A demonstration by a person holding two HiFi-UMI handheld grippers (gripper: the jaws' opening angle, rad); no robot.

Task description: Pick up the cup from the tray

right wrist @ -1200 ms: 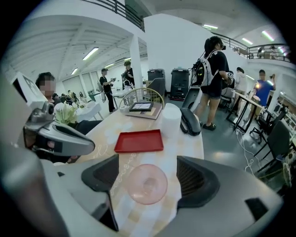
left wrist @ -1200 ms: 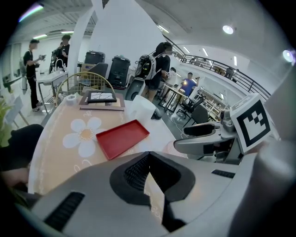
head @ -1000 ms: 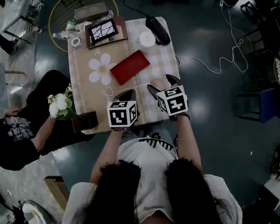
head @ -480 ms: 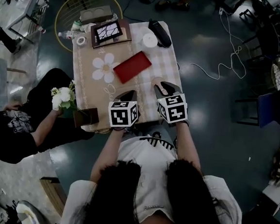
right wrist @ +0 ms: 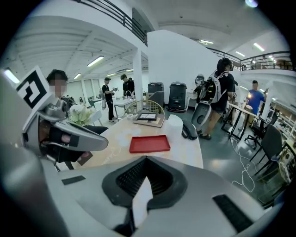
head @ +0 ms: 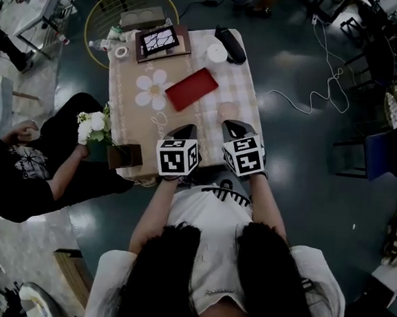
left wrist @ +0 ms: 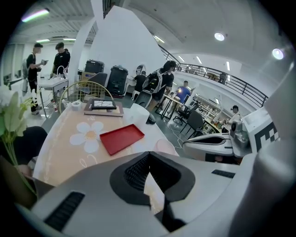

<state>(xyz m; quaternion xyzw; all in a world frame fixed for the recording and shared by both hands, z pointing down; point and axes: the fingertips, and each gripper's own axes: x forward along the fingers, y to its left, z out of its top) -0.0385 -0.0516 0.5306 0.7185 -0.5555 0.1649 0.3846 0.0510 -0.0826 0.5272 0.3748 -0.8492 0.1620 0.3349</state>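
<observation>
The red tray (head: 191,89) (left wrist: 121,138) (right wrist: 149,143) lies empty at the middle of the table. A pale pink cup (head: 225,110) (left wrist: 164,146) stands on the checked cloth to the tray's near right. My right gripper (head: 233,128) (right wrist: 146,163) sits just behind the cup, apart from it and shut with nothing in it; the right gripper view does not show the cup. My left gripper (head: 183,131) (left wrist: 148,160) hovers over the table's near edge, shut and empty.
At the table's far end are a white cup-like object (head: 215,53), a black case (head: 229,45), a framed picture on a book (head: 160,42) and a tape roll (head: 122,51). A seated person (head: 25,167) at left holds white flowers (head: 93,128) by a brown box (head: 125,157).
The right gripper's jaws stood open around the pink cup; they have closed and drawn back toward me, leaving the cup on the cloth. The left gripper has barely moved.
</observation>
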